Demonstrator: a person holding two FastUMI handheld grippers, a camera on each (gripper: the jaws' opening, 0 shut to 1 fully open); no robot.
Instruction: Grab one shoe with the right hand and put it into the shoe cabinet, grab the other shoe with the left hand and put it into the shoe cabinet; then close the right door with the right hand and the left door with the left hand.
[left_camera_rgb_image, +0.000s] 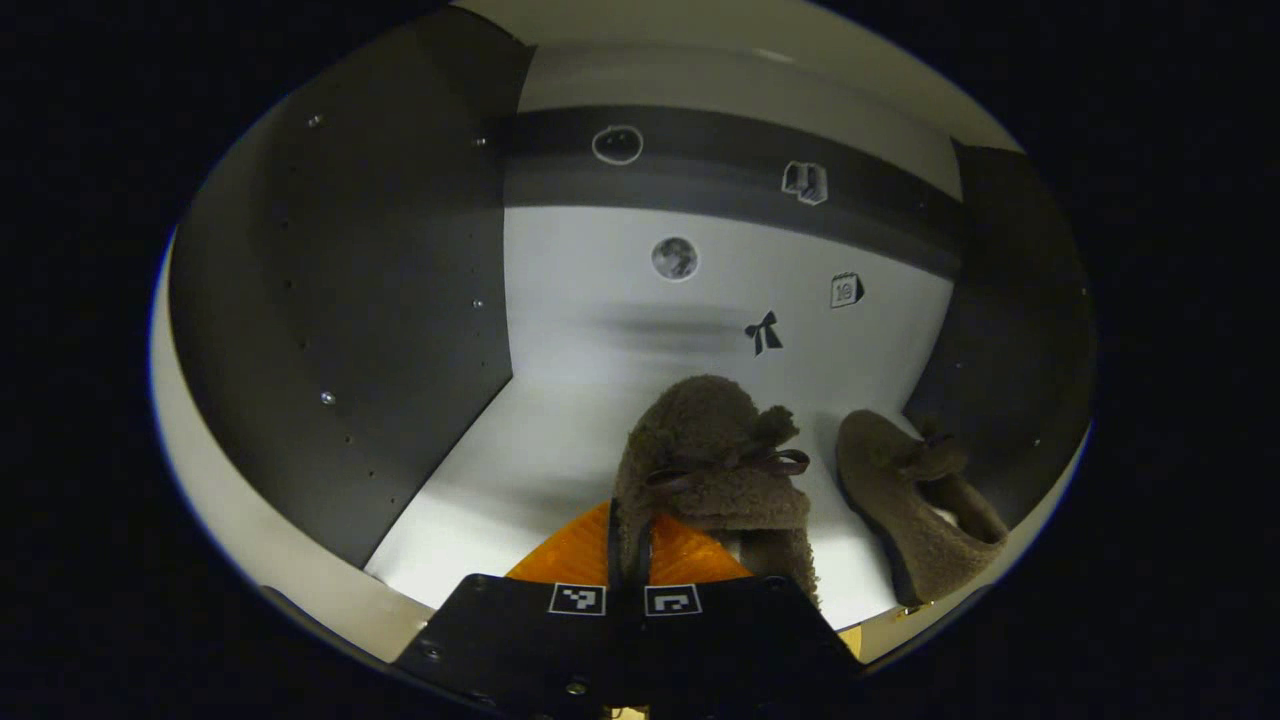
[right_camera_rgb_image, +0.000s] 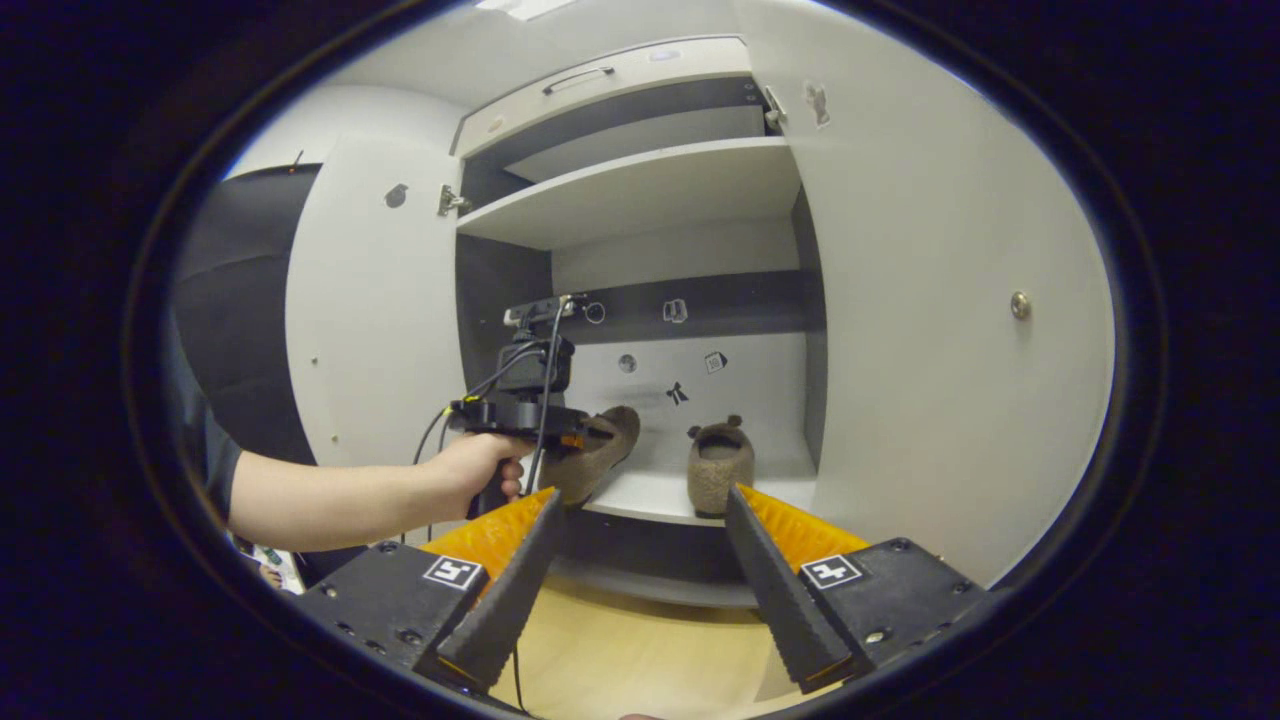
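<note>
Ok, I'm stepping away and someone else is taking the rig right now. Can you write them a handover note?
Left gripper: shut on the second shoe, holding it over the cabinet shelf.
Right gripper: open, holding nothing, back from the cabinet front.
First shoe: already standing on the shelf, on the right.
Both doors open: left door, right door.
Done: one shoe stowed.
Left: set the second shoe down and release it, then close the right door with the right gripper and the left door with the left gripper.
</note>
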